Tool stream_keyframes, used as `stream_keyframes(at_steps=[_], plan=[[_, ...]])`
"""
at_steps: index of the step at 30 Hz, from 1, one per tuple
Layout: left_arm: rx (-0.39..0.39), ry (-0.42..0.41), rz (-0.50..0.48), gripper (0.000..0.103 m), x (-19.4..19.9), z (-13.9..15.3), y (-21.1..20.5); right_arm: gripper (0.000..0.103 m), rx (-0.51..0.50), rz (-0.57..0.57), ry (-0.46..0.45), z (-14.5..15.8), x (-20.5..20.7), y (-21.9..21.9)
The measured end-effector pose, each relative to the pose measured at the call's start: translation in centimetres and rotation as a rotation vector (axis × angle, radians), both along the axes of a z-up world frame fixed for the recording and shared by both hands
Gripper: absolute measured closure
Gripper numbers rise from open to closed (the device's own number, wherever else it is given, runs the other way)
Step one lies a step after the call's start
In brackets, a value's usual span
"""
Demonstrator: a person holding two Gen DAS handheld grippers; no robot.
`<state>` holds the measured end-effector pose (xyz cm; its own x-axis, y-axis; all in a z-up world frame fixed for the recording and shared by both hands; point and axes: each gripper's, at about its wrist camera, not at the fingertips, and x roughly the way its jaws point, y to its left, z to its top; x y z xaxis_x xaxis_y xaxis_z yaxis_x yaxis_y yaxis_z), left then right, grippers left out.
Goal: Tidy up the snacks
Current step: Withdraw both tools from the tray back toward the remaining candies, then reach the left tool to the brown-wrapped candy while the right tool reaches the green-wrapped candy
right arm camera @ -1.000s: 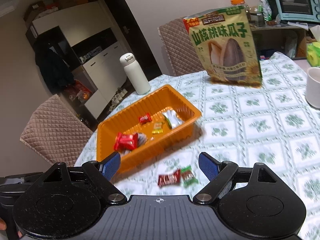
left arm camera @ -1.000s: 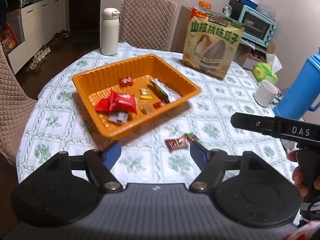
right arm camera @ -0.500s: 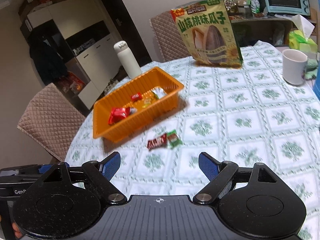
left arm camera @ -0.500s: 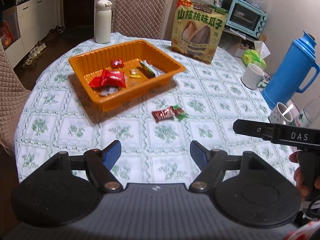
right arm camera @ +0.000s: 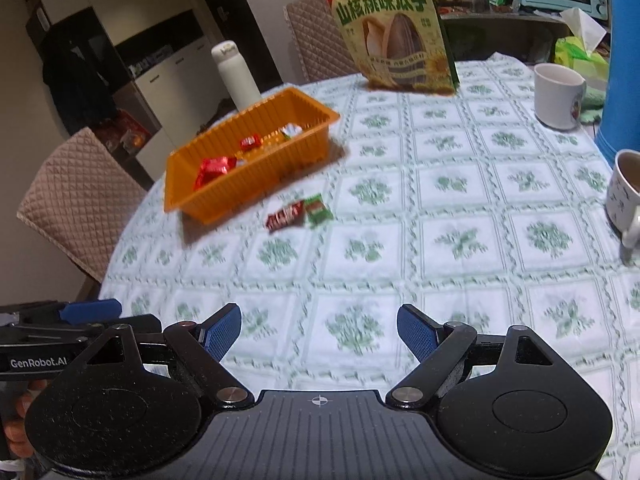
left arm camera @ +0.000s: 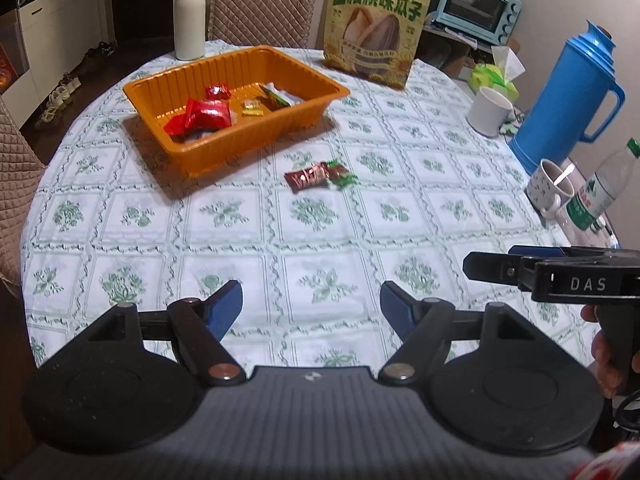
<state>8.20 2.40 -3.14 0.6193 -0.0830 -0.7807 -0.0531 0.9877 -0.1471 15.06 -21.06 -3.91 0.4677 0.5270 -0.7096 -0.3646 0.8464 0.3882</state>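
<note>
Left gripper (left arm camera: 311, 304) and right gripper (right arm camera: 319, 330) both gape empty over the tablecloth (left arm camera: 320, 240); beyond them two wrapped snacks (left arm camera: 319, 175) lie beside the orange tray (left arm camera: 256, 148), which holds red packets (left arm camera: 200, 115) and small sweets; both grippers have drawn back from the tray since earlier.

Round table (left arm camera: 320, 272) in floral cloth, orange tray (left arm camera: 236, 148), two wrapped snacks (left arm camera: 318, 176), seed bag (left arm camera: 376, 24), mugs (left arm camera: 490, 110)
</note>
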Motion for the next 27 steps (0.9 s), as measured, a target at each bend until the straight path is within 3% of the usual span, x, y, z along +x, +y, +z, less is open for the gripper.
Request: stream_keyframes(at_steps=[27], plan=[[0.007,0.049,-0.036,0.030,0.1,-1.6,-0.5,0.018,-0.077,0.042,0.062,-1.9,-1.4,0.7]])
